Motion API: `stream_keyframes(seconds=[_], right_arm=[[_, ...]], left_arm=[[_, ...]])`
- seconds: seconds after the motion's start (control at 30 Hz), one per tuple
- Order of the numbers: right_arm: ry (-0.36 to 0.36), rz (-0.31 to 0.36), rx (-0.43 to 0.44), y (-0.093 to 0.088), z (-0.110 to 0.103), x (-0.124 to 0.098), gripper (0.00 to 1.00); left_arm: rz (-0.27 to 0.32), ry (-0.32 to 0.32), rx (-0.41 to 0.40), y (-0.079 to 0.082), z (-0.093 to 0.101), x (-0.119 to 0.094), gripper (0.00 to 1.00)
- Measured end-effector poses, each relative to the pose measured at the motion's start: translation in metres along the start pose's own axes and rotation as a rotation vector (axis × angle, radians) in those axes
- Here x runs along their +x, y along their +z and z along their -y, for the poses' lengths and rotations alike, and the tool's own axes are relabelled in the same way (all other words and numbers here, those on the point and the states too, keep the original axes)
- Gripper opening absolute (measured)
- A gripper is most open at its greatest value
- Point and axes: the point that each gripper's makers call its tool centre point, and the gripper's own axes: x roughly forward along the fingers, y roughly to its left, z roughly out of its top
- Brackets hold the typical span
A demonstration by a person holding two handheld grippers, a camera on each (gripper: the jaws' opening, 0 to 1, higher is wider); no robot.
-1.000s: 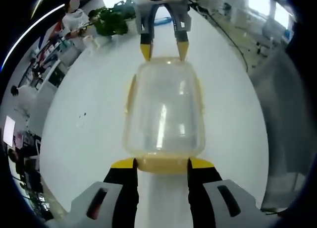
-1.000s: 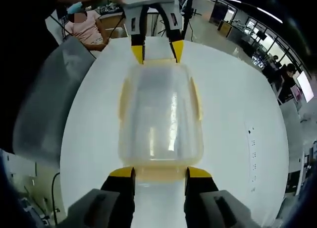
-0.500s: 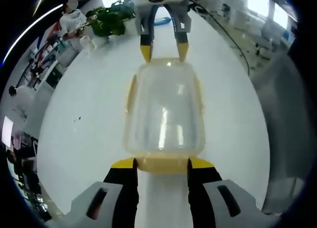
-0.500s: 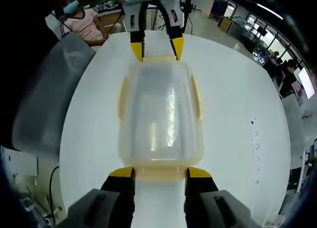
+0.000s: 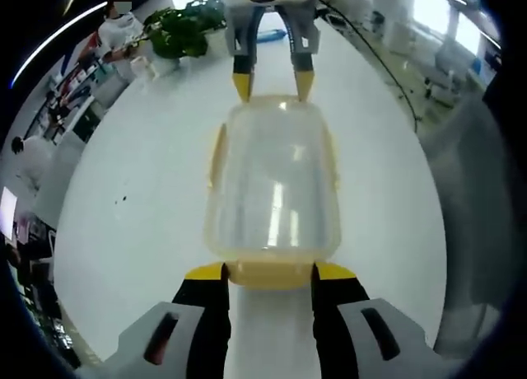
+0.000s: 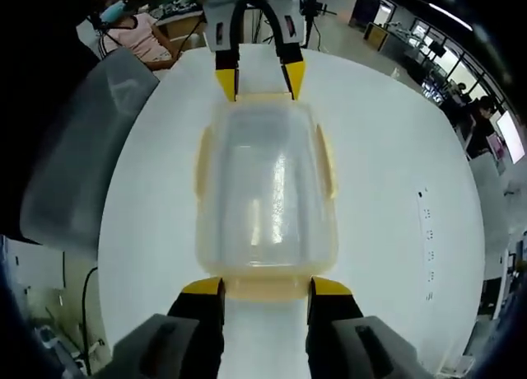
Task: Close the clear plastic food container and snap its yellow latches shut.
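My left gripper (image 5: 268,270) and right gripper (image 6: 266,285) sit spread, 1 at each end latch of the container (image 5: 273,181). It looks light, slick and flexible. Press at the latches.

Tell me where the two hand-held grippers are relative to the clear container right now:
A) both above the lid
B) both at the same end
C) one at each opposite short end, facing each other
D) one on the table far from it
C: in the left gripper view the left hand-held gripper is at the near yellow latch of the container, with the right hand-held gripper at the far end.

White round table (image 5: 148,189), clear lidded container (image 5: 274,181) resting on it, potted plant (image 5: 183,35)
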Motion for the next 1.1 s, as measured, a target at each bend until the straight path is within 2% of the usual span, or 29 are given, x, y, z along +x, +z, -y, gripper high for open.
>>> stream_keyframes(seconds=[0.4, 0.47, 0.6, 0.67, 1.1], right_arm=[[0.017, -0.028, -0.008, -0.001, 0.0, 0.01, 0.36], [0.02, -0.054, -0.026, -0.005, -0.002, 0.014, 0.36], [0.019, -0.045, -0.021, -0.004, 0.0, 0.014, 0.36], [0.02, -0.051, -0.023, -0.006, 0.001, 0.013, 0.36], [0.034, -0.049, -0.012, -0.011, 0.005, 0.013, 0.36]], left_arm=[[-0.022, -0.026, -0.017, -0.007, 0.001, 0.006, 0.35], [-0.015, -0.035, -0.017, -0.006, 0.003, 0.008, 0.35], [-0.019, -0.044, -0.027, -0.01, 0.001, 0.015, 0.35], [-0.005, -0.041, -0.03, -0.007, 0.0, 0.013, 0.35], [0.0, -0.068, -0.028, -0.003, -0.006, 0.018, 0.35]])
